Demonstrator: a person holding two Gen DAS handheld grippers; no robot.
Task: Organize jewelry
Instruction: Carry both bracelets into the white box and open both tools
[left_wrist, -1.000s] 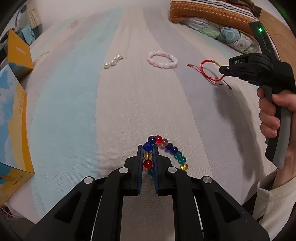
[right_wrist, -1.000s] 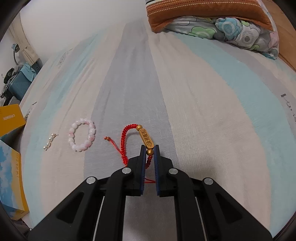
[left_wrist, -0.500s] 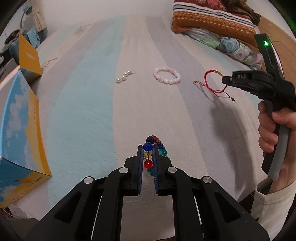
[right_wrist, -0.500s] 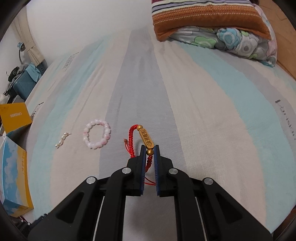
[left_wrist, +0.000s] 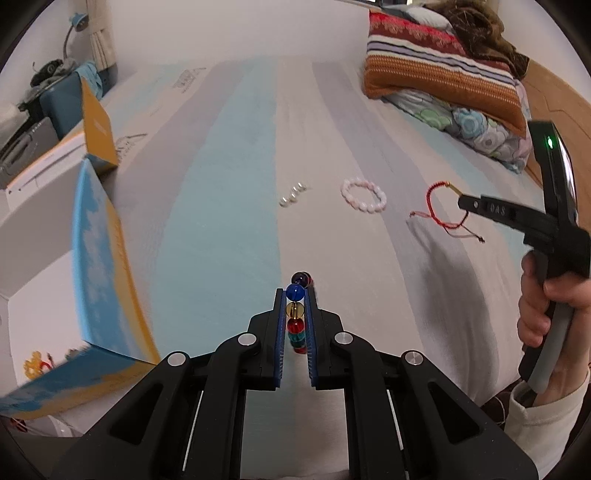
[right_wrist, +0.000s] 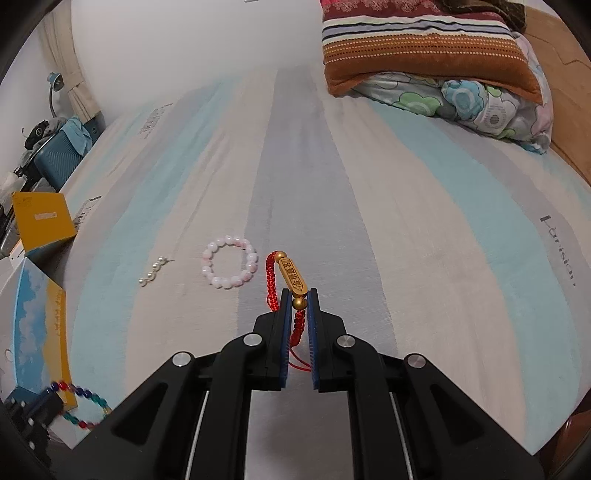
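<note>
My left gripper (left_wrist: 295, 301) is shut on a multicoloured bead bracelet (left_wrist: 296, 317), held above the striped bedsheet (left_wrist: 229, 229); the bracelet also shows in the right wrist view (right_wrist: 79, 402). My right gripper (right_wrist: 298, 295) is shut on a red cord bracelet (right_wrist: 290, 282) with a gold bar charm, lifted off the sheet; it also shows in the left wrist view (left_wrist: 439, 206). A pink bead bracelet (left_wrist: 364, 194) (right_wrist: 229, 266) and a short pearl piece (left_wrist: 293, 194) (right_wrist: 153, 271) lie on the sheet ahead.
An open blue and yellow box (left_wrist: 99, 266) (right_wrist: 40, 321) stands at the left, its yellow lid (left_wrist: 96, 127) raised. Striped and floral pillows (left_wrist: 443, 85) (right_wrist: 424, 55) lie at the far right. A teal suitcase (right_wrist: 59, 155) stands beyond the bed's left edge.
Both grippers have lifted and pulled back with their bracelets. The bead bracelet now hangs off the sheet, bunched between the left fingers. The box has come closer on the left.
</note>
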